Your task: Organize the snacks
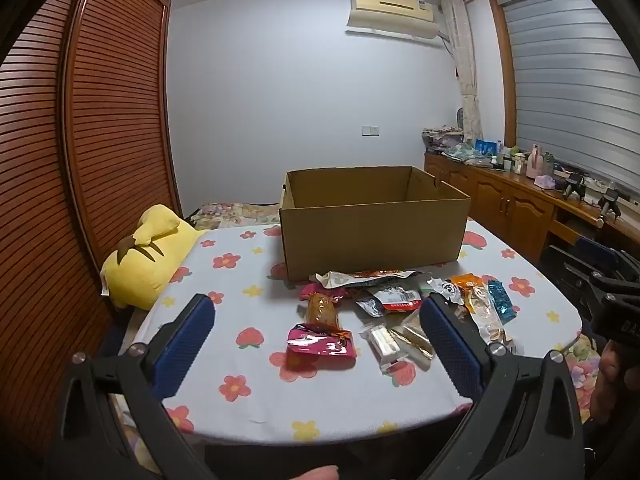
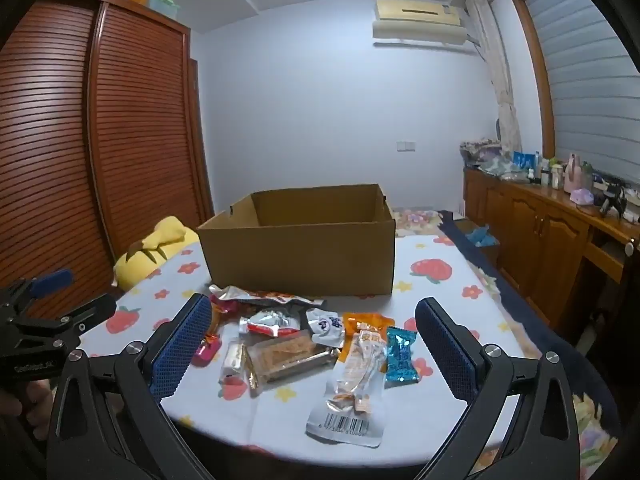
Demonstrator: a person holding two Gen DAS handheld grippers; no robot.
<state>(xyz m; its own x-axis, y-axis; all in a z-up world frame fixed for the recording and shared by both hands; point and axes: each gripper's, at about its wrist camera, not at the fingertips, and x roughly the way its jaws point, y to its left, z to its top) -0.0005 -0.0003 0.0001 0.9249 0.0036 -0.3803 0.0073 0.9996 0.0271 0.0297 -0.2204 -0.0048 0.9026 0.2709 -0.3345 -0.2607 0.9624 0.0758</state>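
An open brown cardboard box (image 1: pixel 372 236) stands on the flowered table (image 1: pixel 240 360); it also shows in the right wrist view (image 2: pixel 300 260). Several snack packets lie in front of it: a pink-wrapped brown bar (image 1: pixel 322 326), a blue candy (image 2: pixel 401 356), a long clear and orange packet (image 2: pixel 356 380), a red and silver packet (image 2: pixel 272 322). My left gripper (image 1: pixel 316 312) is open above the pink bar. My right gripper (image 2: pixel 314 316) is open above the pile. Both are empty.
A yellow plush toy (image 1: pixel 148 256) lies at the table's left edge. A slatted wooden wardrobe (image 1: pixel 80 120) stands left. A wooden sideboard (image 2: pixel 560 232) with bottles runs along the right. The other gripper's body (image 1: pixel 612 292) shows at right.
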